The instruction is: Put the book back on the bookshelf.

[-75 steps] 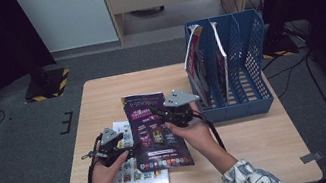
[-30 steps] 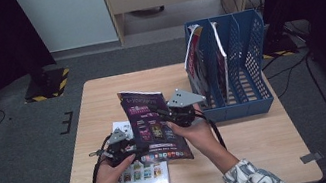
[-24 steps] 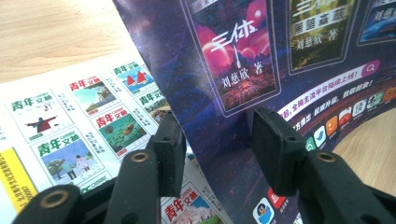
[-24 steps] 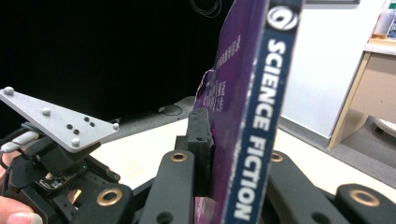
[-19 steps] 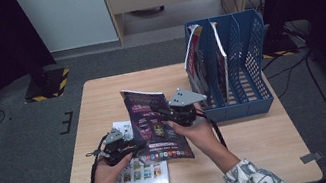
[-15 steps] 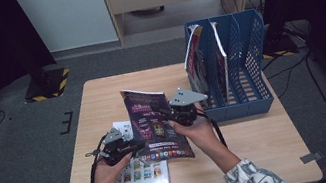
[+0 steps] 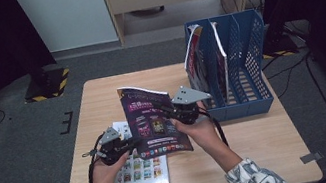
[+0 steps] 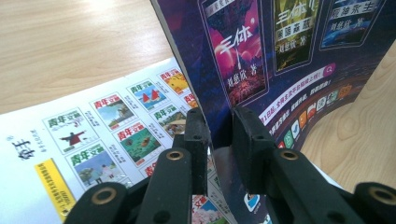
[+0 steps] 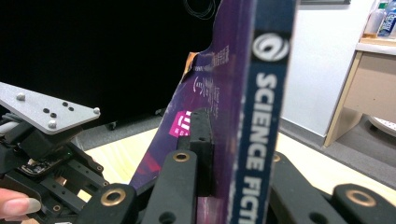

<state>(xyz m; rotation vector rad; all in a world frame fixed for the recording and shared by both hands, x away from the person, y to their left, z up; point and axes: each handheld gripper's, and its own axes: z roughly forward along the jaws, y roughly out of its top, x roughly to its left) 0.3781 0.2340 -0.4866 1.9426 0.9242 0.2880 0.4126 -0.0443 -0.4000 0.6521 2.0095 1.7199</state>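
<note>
Purple magazine (image 7: 152, 121) is standing tilted off the table (image 7: 262, 145) at centre frame, pinched at its right edge by the right gripper (image 7: 170, 112), clamped shut on its spine. The left gripper (image 7: 132, 142), open wide a second ago, has just been closing its jaws on the lower left corner, cover between them, pads seemingly touching. With both ends now held, it is likely heading for the blue file rack (image 7: 242, 64) at upper right. A white magazine (image 7: 136, 169) is lying flat beneath, at lower left.

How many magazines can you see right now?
4: a purple magazine held up over the table, a white magazine flat beneath it, and two standing in the blue rack at and; more may be hidden.
</note>
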